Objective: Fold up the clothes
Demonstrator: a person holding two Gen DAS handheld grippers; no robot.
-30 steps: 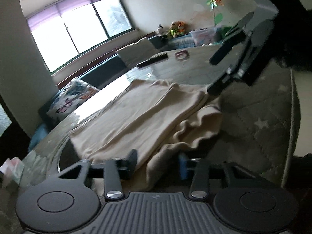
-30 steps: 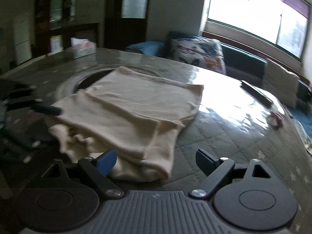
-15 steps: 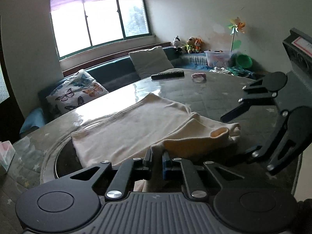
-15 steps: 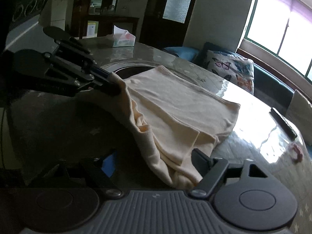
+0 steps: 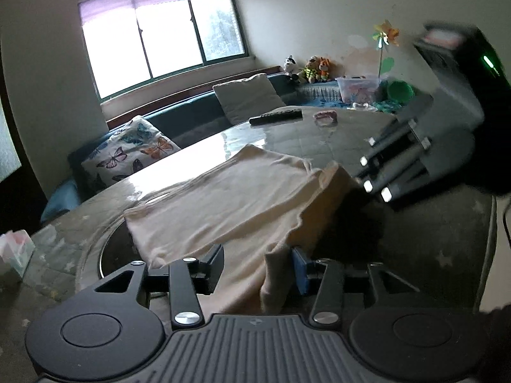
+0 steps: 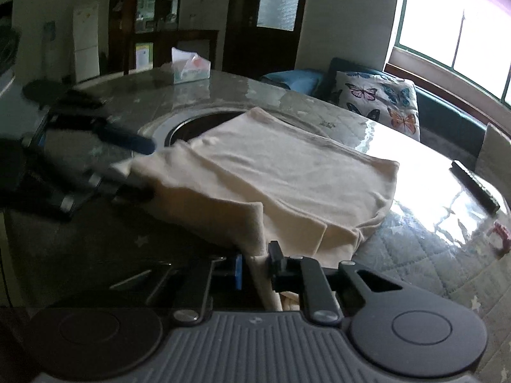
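Left wrist view shows the left tool (image 5: 255, 268) with its fingers spread wide; a bunched corner of the cream garment (image 5: 236, 198) lies between them against the blue-padded finger (image 5: 301, 269), and the other finger (image 5: 213, 264) stands apart from the cloth, so the grasp looks released. The garment lies folded on the glass-covered worktop (image 5: 319, 134), its far part flat and its near edge raised off the surface. That raised edge runs to the right tool (image 5: 377, 178), which is blurred at the right of this view and meets the cloth at its far corner. In the right wrist view the right tool (image 6: 255, 263) is clenched on a fold of the garment (image 6: 287, 185), both fingers pressed against the fabric, which hangs down between them. The left tool (image 6: 127, 156) appears blurred at the left, at the cloth's other lifted corner. A remote control (image 5: 276, 116) and a small pink item (image 5: 325, 117) sit well apart from the garment on the far side of the worktop, and a tissue box (image 6: 190, 69) stands at another edge.
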